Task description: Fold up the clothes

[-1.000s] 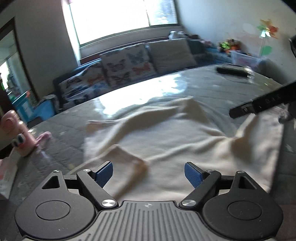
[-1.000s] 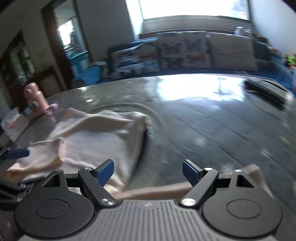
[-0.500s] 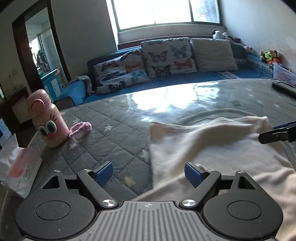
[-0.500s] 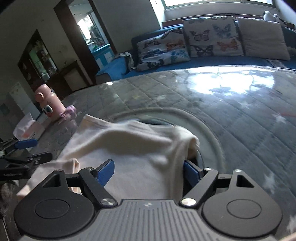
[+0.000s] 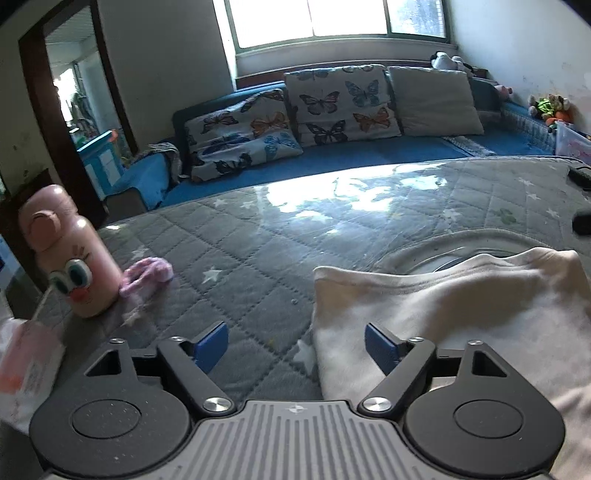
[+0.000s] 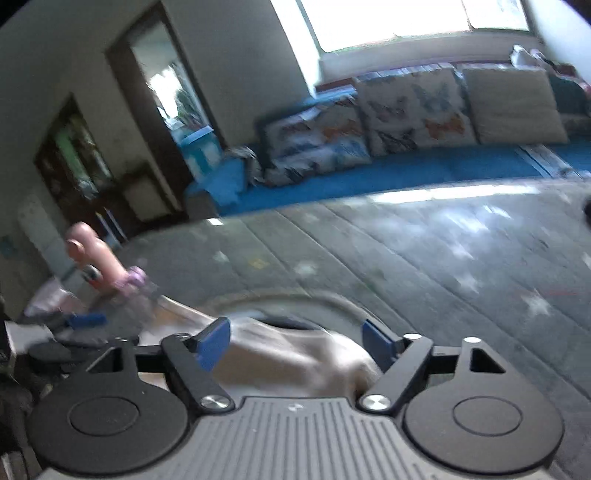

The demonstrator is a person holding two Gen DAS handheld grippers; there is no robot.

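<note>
Closest to me, the left gripper [image 5: 295,345] hangs low over the quilted grey mattress [image 5: 258,236]. Its jaws have just been closing a little but stand well apart, and the blue pads [image 5: 210,345] press on nothing; the left edge of the cream garment [image 5: 443,306] lies between them, nearer the right pad, which sits over the cloth. From that gripper the garment spreads toward two o'clock, its far hem rumpled into a soft ridge over a round, ringed hollow in the bed cover.

The right gripper [image 6: 295,343] is over the same garment [image 6: 295,354] in a blurred picture. Its jaws too have just been closing and remain wide, with a hump of the cloth between the pads; I cannot tell whether either pad touches it. At nine o'clock from it, the blue tip of the left gripper shows faintly.

Further off, at ten o'clock from the left gripper, a pink bottle [image 5: 70,254] with a cartoon face stands upright, a small pink cloth [image 5: 147,277] just beside it. Nearer, at nine o'clock, lies a white packet [image 5: 26,369].

Beyond the mattress, at twelve o'clock, butterfly-print cushions [image 5: 332,103] and a plain cushion [image 5: 432,101] lean along a blue couch [image 5: 369,155] under a bright window [image 5: 332,18].
</note>
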